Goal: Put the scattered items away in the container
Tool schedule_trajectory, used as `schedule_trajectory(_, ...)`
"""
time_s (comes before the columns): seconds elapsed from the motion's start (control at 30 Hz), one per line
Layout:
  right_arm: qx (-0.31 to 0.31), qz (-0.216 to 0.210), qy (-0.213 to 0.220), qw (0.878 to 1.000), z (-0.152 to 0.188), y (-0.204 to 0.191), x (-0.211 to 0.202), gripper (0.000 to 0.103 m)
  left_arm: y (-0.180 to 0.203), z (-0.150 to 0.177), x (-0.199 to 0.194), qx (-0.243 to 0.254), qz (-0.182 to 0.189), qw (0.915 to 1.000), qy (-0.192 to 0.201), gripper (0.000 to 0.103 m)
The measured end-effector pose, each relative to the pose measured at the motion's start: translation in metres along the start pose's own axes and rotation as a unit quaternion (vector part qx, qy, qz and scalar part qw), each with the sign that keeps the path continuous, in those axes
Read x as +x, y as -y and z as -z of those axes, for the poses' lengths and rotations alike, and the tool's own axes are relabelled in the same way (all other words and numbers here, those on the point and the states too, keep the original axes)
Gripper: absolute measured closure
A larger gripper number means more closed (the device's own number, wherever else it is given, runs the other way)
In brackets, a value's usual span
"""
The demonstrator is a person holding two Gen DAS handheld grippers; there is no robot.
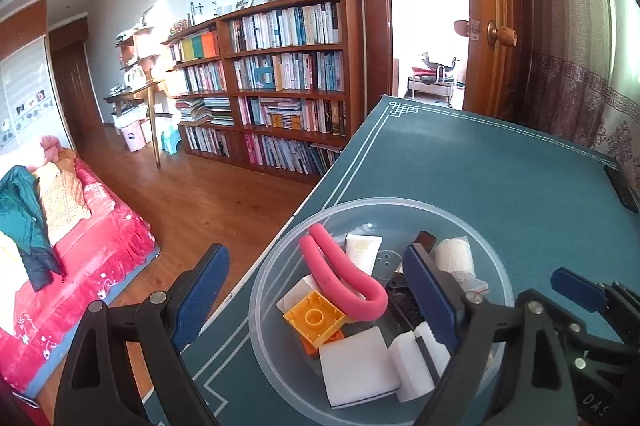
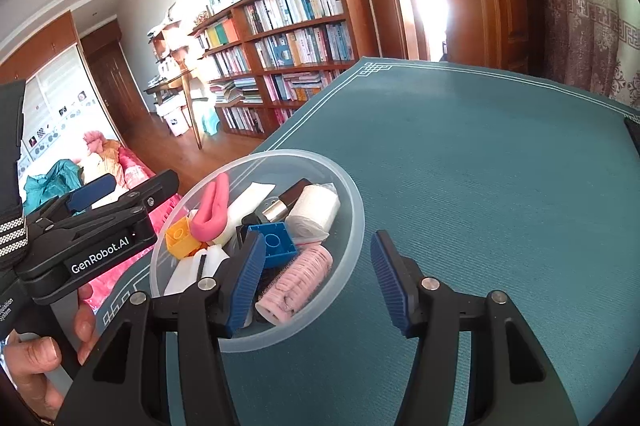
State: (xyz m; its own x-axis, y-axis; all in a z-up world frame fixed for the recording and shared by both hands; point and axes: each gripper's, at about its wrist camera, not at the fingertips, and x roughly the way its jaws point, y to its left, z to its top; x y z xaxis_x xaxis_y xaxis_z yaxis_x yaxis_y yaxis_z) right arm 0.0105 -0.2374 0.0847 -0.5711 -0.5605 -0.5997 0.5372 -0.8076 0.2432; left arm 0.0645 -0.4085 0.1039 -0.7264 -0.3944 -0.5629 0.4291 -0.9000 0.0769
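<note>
A clear plastic bowl (image 1: 400, 203) stands near the left edge of the teal table mat (image 1: 500, 170). It holds a bent pink foam curler (image 1: 344, 278), a yellow brick (image 1: 314, 316), white sponges (image 1: 356, 366), a white tube (image 1: 362, 250), a white roll (image 2: 314, 206), a blue brick (image 2: 276, 242) and a pink hair roller (image 2: 296, 282). My left gripper (image 1: 316, 294) is open and straddles the bowl's left rim, nothing between its fingers. My right gripper (image 2: 320, 282) is open and empty over the bowl's (image 2: 354, 194) near-right rim, with one pad inside the bowl beside the blue brick.
The table's edge drops to a wooden floor (image 1: 208, 202) on the left. A black remote (image 1: 624, 190) lies at the mat's far right. A bookshelf (image 1: 280, 86), an open door (image 1: 496, 26) and a red-covered bed (image 1: 92, 246) lie beyond. A hand (image 2: 40, 358) holds the left gripper.
</note>
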Motion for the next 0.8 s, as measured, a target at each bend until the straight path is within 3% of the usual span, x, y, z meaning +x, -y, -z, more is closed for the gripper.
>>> schedule_trajectory(0.13, 0.007, 0.0, 0.004, 1.0, 0.003, 0.003, -0.006, 0.044, 0.005, 0.003, -0.008, 0.012, -0.025, 0.9996, 0.011, 0.012)
schedule_trajectory(0.53, -0.006, 0.014, 0.035, 0.999, 0.016, 0.002, -0.035, 0.044, 0.009, 0.009, -0.031, 0.004, -0.019, 0.9997, 0.014, 0.012)
schedule_trajectory(0.73, -0.028, 0.04, 0.062, 0.997, 0.021, -0.007, -0.052, 0.028, 0.01, 0.015, -0.042, 0.007, -0.025, 0.9995, 0.018, 0.012)
schedule_trajectory(0.8, -0.031, 0.045, 0.057, 0.997, 0.022, -0.009, -0.054, 0.018, 0.009, 0.017, -0.046, 0.003, -0.023, 0.9996, 0.018, 0.012)
